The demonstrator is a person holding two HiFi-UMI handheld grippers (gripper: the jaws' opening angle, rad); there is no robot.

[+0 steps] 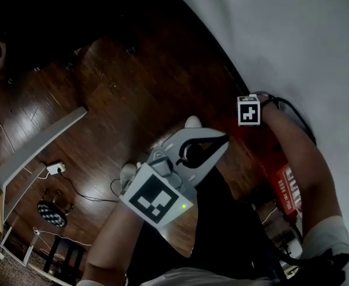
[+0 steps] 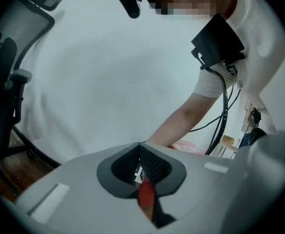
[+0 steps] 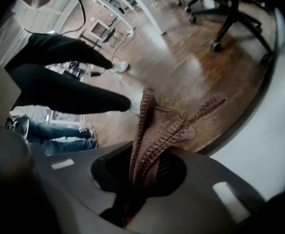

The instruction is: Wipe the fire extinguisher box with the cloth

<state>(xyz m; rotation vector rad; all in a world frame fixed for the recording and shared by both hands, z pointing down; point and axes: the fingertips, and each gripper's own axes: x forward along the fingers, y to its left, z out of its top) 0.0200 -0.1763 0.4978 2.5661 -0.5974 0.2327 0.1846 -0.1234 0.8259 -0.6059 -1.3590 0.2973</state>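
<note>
The red fire extinguisher box (image 1: pixel 286 187) stands low against the white wall at the right of the head view, partly hidden by my right arm. In the right gripper view my right gripper (image 3: pixel 149 165) is shut on a brown knitted cloth (image 3: pixel 159 128), which stands up out of the jaws in folds. In the head view only its marker cube (image 1: pixel 249 110) shows, just above the box. My left gripper (image 1: pixel 221 142) hovers over the floor to the left of the box, jaws together and holding nothing. A strip of the box (image 2: pixel 193 147) shows past the shut left gripper (image 2: pixel 140 147).
Dark wooden floor (image 1: pixel 132 88) meets the white wall (image 1: pixel 293 40) on the right. A white desk leg (image 1: pixel 40 139) and a power strip (image 1: pixel 55 168) with cables lie at the left. Office chairs (image 3: pixel 230 6) stand further off. A person's dark trouser leg (image 3: pixel 59 91) is nearby.
</note>
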